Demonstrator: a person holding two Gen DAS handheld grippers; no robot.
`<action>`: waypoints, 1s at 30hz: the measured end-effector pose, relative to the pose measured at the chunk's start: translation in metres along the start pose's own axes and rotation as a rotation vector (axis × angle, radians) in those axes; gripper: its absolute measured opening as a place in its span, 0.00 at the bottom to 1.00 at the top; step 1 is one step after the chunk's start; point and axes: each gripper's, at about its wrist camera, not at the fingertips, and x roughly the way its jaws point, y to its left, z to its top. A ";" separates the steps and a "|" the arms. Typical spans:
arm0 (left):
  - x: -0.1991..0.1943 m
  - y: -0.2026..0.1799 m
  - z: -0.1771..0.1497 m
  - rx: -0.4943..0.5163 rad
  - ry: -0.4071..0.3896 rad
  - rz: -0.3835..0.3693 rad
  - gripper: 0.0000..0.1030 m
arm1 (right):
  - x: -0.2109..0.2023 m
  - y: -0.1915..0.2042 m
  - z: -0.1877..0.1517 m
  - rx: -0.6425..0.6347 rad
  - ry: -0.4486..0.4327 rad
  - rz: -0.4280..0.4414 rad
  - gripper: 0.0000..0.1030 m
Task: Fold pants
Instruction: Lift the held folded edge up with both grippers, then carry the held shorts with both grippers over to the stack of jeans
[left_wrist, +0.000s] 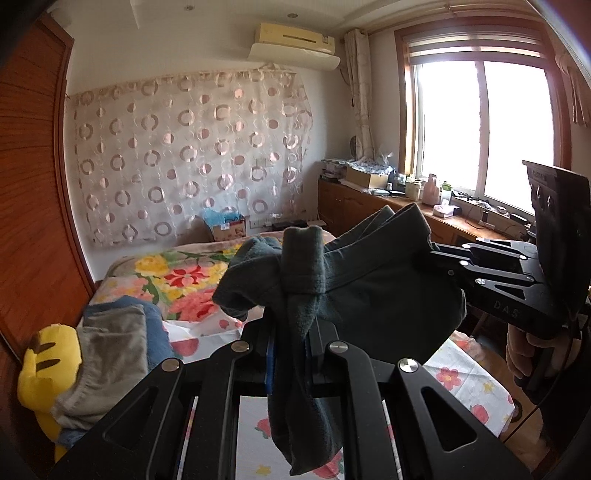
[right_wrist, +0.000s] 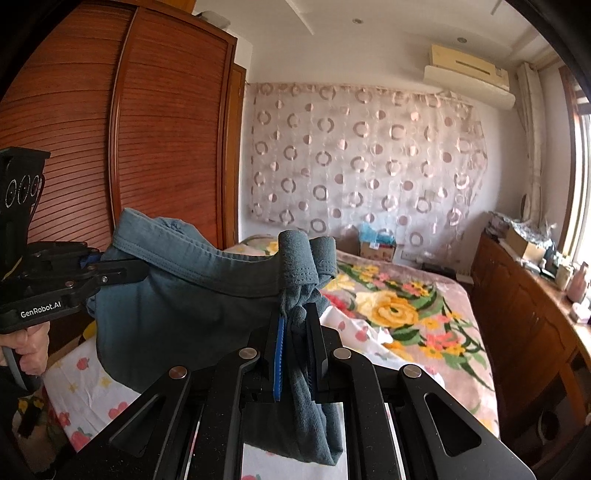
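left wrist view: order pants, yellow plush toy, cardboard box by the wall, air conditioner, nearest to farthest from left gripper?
1. Pants: clamped in the left gripper.
2. Yellow plush toy: lower left, on the bed.
3. Cardboard box: far end of the bed.
4. Air conditioner: high on the far wall.

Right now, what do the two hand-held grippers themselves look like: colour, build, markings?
Both are matte black with slotted linkage arms and silver pivot pins. The left hand-held gripper reads "GenRobot.AI" in white; the right hand-held gripper shows "DAS". A blue pad lines one finger. Bare hands grip pistol-style handles.
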 end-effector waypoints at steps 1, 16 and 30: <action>-0.003 0.002 0.002 0.002 -0.004 0.006 0.12 | 0.002 -0.002 0.000 -0.003 -0.004 0.003 0.10; -0.021 0.049 -0.013 -0.053 0.007 0.150 0.12 | 0.057 0.002 0.004 -0.073 -0.029 0.128 0.10; -0.016 0.086 -0.032 -0.114 0.044 0.244 0.12 | 0.113 -0.021 0.014 -0.118 -0.012 0.226 0.10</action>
